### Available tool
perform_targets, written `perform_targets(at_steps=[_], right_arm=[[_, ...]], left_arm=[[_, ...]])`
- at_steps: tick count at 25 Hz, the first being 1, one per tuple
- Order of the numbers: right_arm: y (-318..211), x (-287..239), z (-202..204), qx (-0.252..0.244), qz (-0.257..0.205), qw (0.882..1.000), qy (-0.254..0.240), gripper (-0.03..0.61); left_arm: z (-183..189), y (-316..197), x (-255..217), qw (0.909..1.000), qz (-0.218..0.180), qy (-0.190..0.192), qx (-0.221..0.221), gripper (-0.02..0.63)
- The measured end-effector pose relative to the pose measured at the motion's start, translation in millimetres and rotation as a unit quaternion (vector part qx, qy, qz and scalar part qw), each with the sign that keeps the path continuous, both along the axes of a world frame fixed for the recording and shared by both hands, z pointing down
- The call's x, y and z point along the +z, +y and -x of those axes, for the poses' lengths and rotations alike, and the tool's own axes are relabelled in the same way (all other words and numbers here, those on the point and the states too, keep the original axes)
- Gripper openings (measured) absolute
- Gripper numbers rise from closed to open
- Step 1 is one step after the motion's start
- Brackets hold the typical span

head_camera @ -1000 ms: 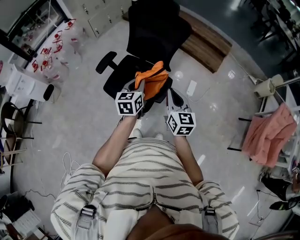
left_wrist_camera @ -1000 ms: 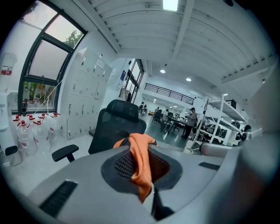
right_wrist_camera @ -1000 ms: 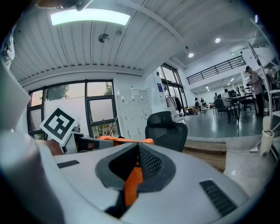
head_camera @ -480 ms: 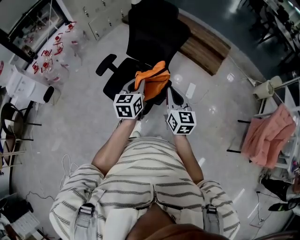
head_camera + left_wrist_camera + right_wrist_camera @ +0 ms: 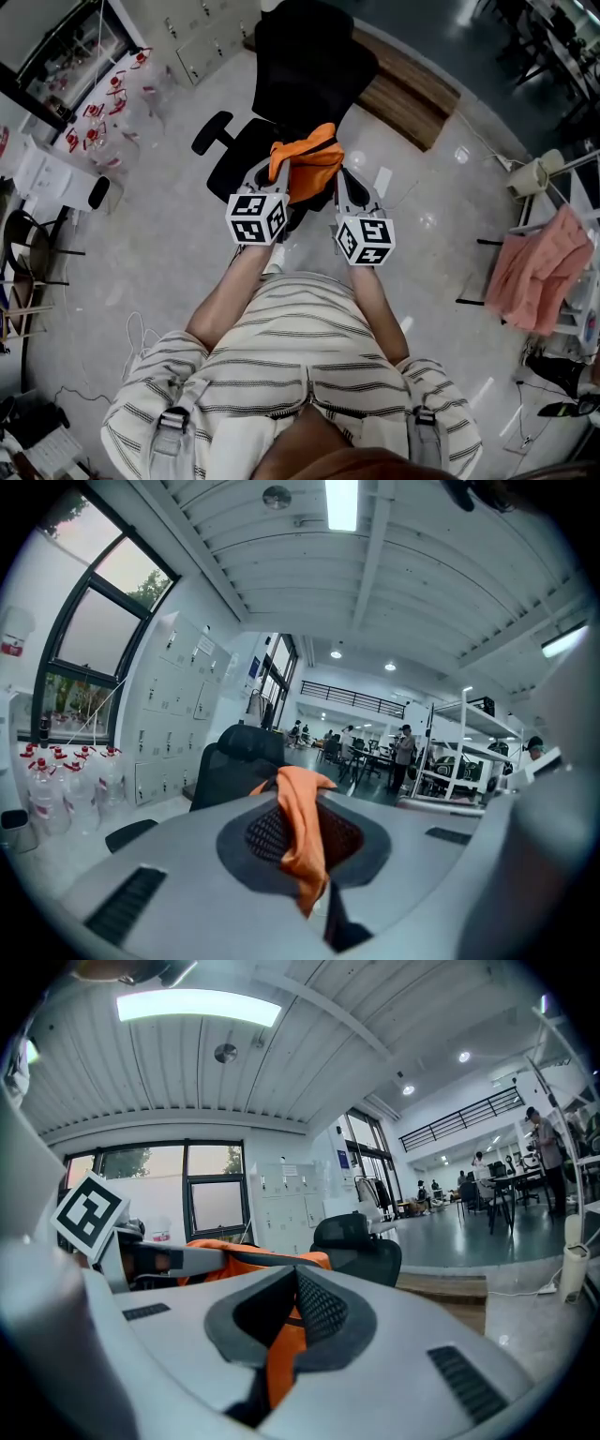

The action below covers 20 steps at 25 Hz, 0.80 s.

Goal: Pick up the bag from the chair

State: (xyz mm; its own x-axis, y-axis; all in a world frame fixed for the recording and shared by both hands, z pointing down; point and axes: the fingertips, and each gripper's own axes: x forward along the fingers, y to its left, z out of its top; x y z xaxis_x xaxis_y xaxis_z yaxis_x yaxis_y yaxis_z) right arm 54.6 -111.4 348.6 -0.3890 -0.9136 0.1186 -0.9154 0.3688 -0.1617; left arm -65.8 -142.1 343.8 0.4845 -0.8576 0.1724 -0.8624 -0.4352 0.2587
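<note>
The orange bag (image 5: 305,161) hangs bunched between my two grippers, just above the seat of the black office chair (image 5: 305,70). In the head view my left gripper (image 5: 270,173) holds the bag's left side and my right gripper (image 5: 343,181) its right side. The left gripper view has orange fabric (image 5: 300,808) pinched between the shut jaws of the left gripper (image 5: 304,860), with the chair's backrest (image 5: 234,761) behind. The right gripper view shows a strip of the bag (image 5: 279,1358) clamped in the right gripper (image 5: 283,1335). The left gripper's marker cube (image 5: 90,1215) is beside it.
A wooden platform (image 5: 412,89) lies beyond the chair. A white power strip (image 5: 382,175) is on the floor to the chair's right. A pink cloth (image 5: 539,267) hangs on a rack at the far right. Several bottles (image 5: 103,108) stand at the upper left.
Both grippers stay shut on the bag. The left gripper has drifted slightly toward me and the right one slightly forward; the bag has barely moved.
</note>
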Motion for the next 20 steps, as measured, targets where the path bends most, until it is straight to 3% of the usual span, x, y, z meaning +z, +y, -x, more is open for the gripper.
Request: perform_targets(at_steps=[20], right_arm=[[-6.7, 1.4, 0.4, -0.005, -0.007, 1.0, 0.003, 0.018]], left_arm=[[4.7, 14.6, -10.8, 0.999, -0.04, -0.01, -0.018, 0.031]])
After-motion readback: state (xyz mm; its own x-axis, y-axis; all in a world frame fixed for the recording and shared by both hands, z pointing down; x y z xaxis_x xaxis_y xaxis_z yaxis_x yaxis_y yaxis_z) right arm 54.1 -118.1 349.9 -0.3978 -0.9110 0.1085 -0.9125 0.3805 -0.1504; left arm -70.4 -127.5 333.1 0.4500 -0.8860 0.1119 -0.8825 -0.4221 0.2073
